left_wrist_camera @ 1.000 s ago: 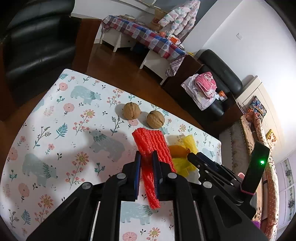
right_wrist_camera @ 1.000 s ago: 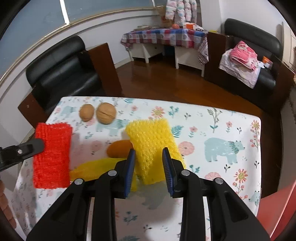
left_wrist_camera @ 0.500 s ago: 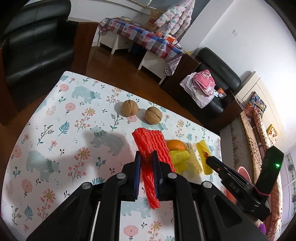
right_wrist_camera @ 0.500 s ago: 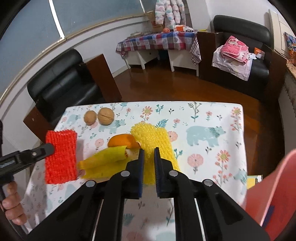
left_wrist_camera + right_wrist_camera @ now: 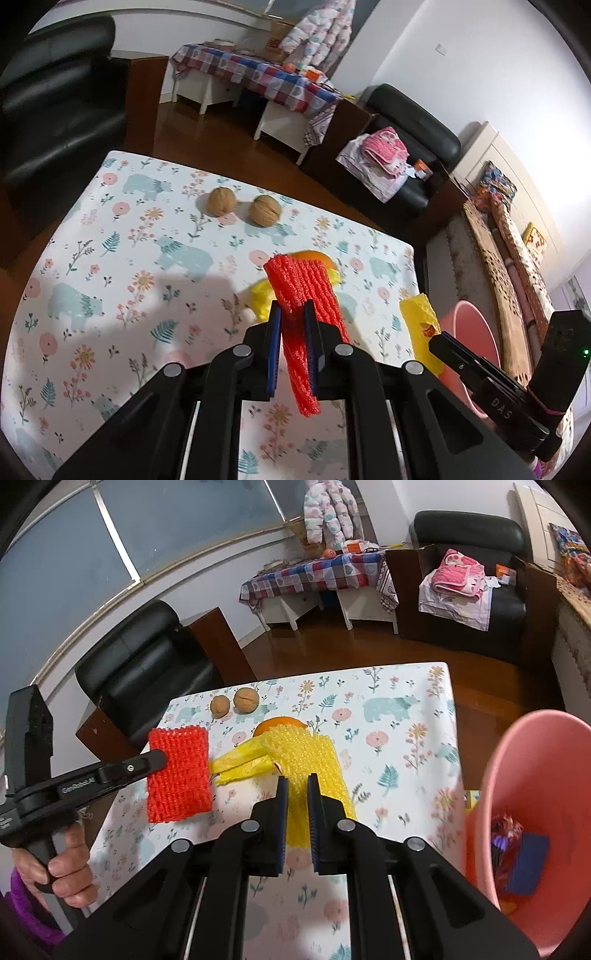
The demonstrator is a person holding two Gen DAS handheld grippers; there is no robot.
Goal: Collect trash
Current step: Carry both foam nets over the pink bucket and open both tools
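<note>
Left wrist view: cam sits behind the left gripper, looking fwd and down along its black fingers over the table with floral bear-print cloth; close range. Right wrist view: same mount behind the right gripper, tilted down, facing the tabletop from its other side. Shared: both views take in the two brown walnuts, the pink plastic bin, and each other's gripper.

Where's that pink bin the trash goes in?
The pink bin stands off the table's right edge, at the right of the right wrist view, just beyond the yellow foam net pinched in the right gripper.
</note>
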